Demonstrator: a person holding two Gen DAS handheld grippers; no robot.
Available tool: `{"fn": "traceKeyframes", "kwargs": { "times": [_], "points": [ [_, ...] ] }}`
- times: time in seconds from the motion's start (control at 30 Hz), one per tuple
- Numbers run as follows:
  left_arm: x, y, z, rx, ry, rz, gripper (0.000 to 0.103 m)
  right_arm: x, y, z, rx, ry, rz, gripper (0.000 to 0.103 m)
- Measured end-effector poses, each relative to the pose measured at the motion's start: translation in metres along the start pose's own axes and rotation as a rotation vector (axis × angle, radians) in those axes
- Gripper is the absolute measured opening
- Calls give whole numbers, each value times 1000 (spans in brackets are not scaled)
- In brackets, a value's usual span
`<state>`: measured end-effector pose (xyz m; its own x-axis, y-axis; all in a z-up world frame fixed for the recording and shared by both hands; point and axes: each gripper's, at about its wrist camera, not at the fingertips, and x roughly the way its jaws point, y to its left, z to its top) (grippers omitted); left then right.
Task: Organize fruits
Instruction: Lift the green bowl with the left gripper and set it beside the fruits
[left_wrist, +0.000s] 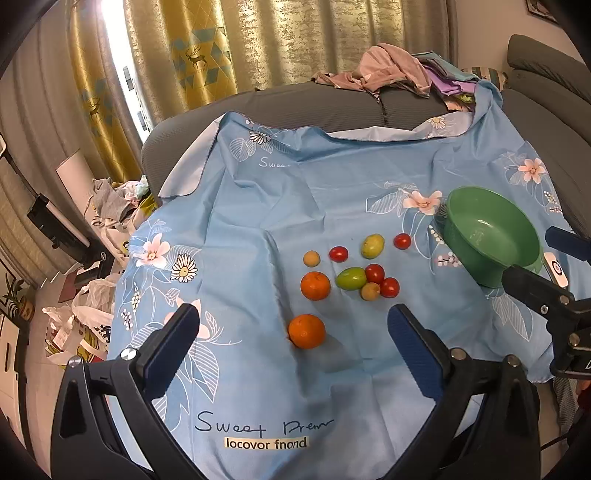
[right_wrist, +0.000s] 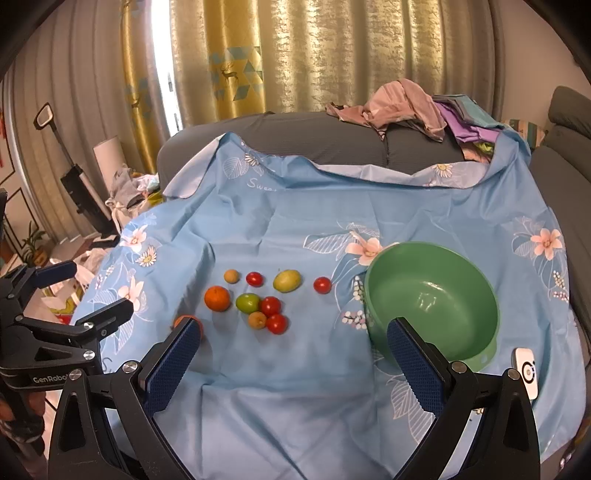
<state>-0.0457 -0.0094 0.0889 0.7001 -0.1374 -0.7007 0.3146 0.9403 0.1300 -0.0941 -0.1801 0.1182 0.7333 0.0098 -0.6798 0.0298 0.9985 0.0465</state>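
home living rm: grey sofa (right_wrist: 332, 140), curtains (right_wrist: 314, 55), clothes pile (right_wrist: 406, 107)

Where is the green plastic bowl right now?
The green plastic bowl sits empty on the blue floral cloth, right of the scattered fruit, nearest a red cherry tomato.

Left gripper (left_wrist: 293, 325): jaws spread wide, holding nothing. Right gripper (right_wrist: 293, 338): jaws spread wide, holding nothing, positioned alongside.

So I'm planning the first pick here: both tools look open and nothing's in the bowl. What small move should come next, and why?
Probably lower the left tool onto the near orange. It lies alone between the open fingers, apart from the cluster, so it looks the easiest grasp. The green bowl sits empty on the right, ready to receive it.
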Motion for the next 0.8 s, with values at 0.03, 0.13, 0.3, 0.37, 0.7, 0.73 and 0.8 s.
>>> {"fn": "traceKeyframes", "kwargs": {
  "times": [0.03, 0.13, 0.3, 0.37, 0.7, 0.73, 0.8],
  "points": [
    [0, 0, 0, 0, 0, 1, 102, 0, 0, 0, 1, 0, 1, 102],
    [0, 0, 0, 1, -1, -3, 102, 0, 0, 0, -2, -1, 1, 102],
    [-1, -2, 1, 7, 0, -5, 102, 0, 0, 0, 1, -3, -1, 102],
    [-1, -3, 1, 10, 0, -5, 102, 1, -1, 0, 2, 0, 0, 102],
    [0, -6, 2, 18, 2, -10, 102, 0, -2, 1, 3, 1, -1, 102],
    [1, -6, 3, 19, 3, -11, 102, 0, -2, 1, 3, 1, 0, 102],
    [1, -6, 3, 20, 3, -11, 102, 0, -2, 2, 5, 2, 0, 102]
  ]
}}
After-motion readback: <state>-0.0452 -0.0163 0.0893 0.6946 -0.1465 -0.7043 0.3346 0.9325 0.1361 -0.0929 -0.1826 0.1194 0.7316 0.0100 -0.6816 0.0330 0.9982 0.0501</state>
